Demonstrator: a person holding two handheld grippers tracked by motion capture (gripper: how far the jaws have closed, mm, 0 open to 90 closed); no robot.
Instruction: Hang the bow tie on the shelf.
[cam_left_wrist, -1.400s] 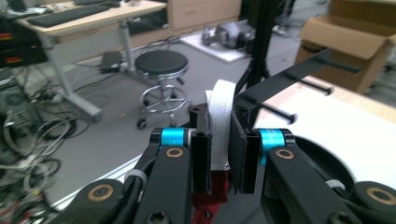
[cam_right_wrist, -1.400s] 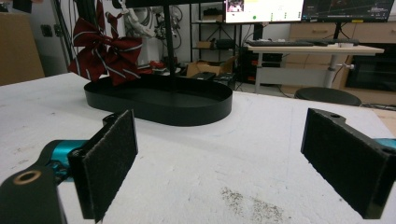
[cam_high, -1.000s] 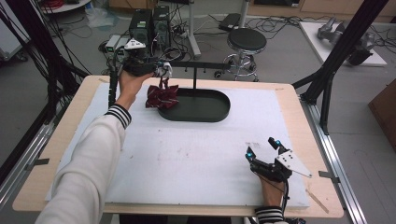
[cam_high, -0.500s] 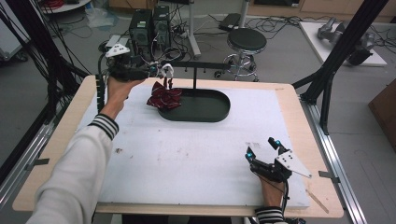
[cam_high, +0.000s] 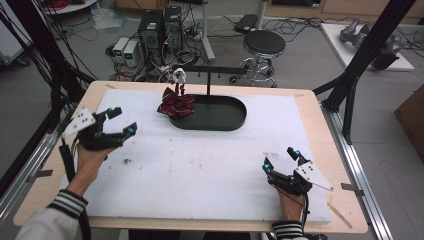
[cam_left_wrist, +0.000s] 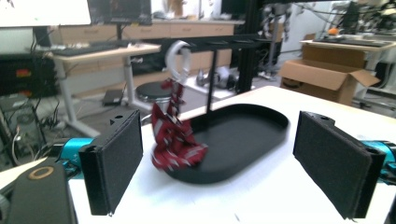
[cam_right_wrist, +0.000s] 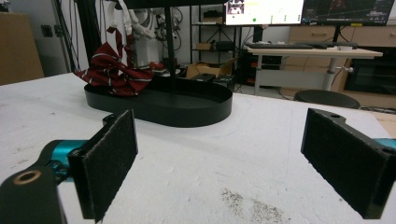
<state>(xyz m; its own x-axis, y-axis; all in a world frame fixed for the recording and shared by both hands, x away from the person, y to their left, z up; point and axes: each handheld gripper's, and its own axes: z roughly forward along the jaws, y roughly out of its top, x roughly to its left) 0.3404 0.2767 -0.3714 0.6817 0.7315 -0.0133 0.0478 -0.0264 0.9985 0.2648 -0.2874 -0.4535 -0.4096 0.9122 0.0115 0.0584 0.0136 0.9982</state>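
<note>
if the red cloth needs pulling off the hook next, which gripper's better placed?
Probably left. The left gripper is open at the table's left side, on the side where the red cloth hangs from the hook. The right gripper, also open, sits at the near right edge, farther off.

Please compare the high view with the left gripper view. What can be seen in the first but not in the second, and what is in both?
High view alone: the right gripper, open near the front edge, the left hand, the round stool behind the table.

Left gripper view alone: a cardboard box at the right, and the left gripper seen close, its jaws wide apart.

Both: the black tray, its stand, the white hook, and the red striped cloth hanging over the tray's rim.
</note>
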